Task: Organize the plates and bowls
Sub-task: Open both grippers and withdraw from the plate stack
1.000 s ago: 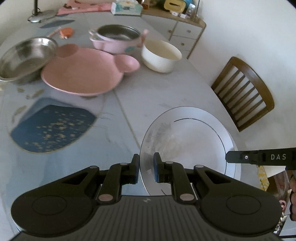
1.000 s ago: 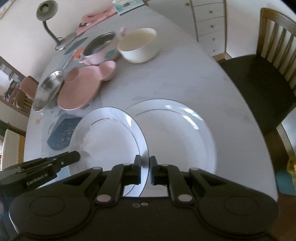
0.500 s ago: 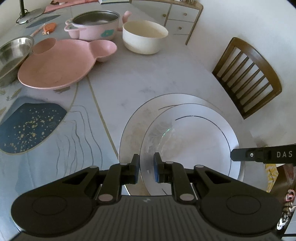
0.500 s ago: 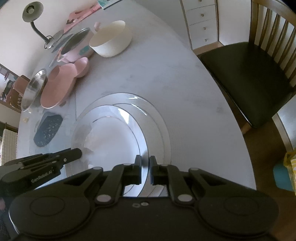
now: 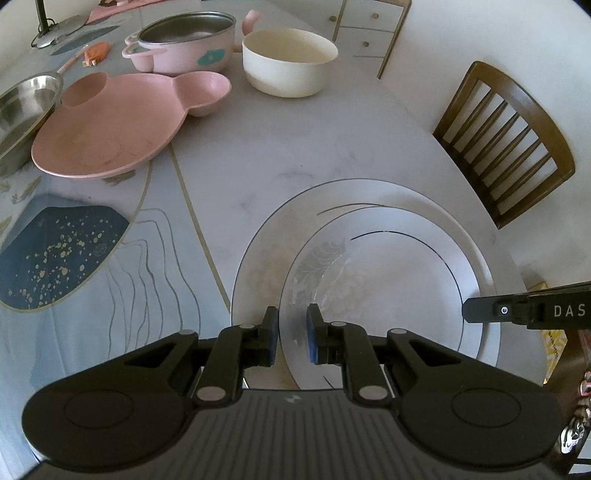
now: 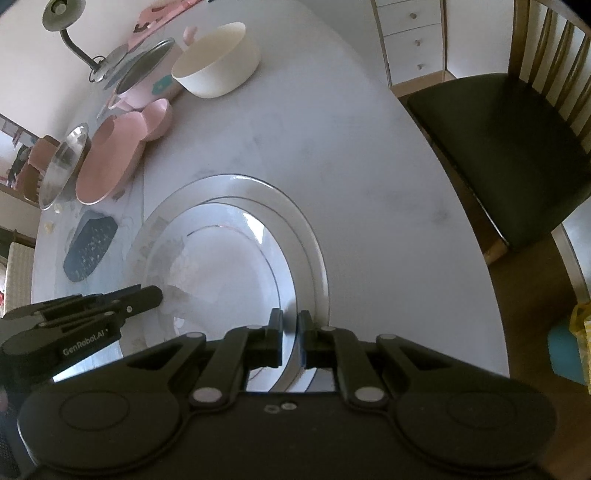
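Observation:
A smaller white plate [image 5: 384, 291] with a thin dark ring lies over a larger white plate [image 5: 258, 254] near the table's front edge. My left gripper [image 5: 291, 332] is shut on the smaller plate's near-left rim. My right gripper [image 6: 290, 334] is shut on the same plate's right rim [image 6: 284, 280]; the larger plate [image 6: 306, 236] shows beneath it. Further back lie a pink mouse-shaped plate [image 5: 110, 122], a cream bowl [image 5: 290, 61], a pink pot [image 5: 184, 42] and a steel bowl [image 5: 18, 107].
A wooden chair [image 5: 506, 144] stands at the table's right edge, its dark seat [image 6: 498, 147] close to the rim. A blue speckled mat pattern [image 5: 55, 254] marks the table's left. A desk lamp [image 6: 70, 26] and a drawer cabinet [image 5: 365, 33] stand behind.
The smaller plate, held by both grippers, has moved from beside the larger plate to over it and come lower onto it. Both grippers stay shut.

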The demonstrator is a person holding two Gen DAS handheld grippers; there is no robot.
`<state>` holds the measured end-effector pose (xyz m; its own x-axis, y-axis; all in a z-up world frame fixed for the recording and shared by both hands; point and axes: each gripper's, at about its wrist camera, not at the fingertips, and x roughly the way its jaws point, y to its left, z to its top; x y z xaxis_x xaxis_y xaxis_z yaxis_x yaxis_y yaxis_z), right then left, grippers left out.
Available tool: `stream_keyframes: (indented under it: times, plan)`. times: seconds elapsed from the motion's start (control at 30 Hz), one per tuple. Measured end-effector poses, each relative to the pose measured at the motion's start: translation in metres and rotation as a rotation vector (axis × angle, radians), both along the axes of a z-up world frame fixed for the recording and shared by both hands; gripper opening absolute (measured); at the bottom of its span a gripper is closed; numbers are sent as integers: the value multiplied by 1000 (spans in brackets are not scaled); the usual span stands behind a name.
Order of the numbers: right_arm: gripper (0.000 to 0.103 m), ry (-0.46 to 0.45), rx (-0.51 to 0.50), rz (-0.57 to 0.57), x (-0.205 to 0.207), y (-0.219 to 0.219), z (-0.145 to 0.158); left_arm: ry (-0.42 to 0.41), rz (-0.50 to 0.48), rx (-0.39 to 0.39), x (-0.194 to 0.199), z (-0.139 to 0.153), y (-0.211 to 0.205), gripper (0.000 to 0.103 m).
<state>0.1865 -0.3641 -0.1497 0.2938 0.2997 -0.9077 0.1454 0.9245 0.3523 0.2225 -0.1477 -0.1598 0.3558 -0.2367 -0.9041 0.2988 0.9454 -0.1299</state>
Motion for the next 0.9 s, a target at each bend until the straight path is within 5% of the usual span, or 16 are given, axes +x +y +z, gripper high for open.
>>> stream_keyframes:
  times: [0.73, 0.9]
  plan:
    - [9, -8, 18, 37, 7, -3, -3, -10, 60, -16, -6, 17, 19, 15]
    - [18, -55, -10, 76, 7, 2, 9, -22, 87, -29, -10, 26, 23, 15]
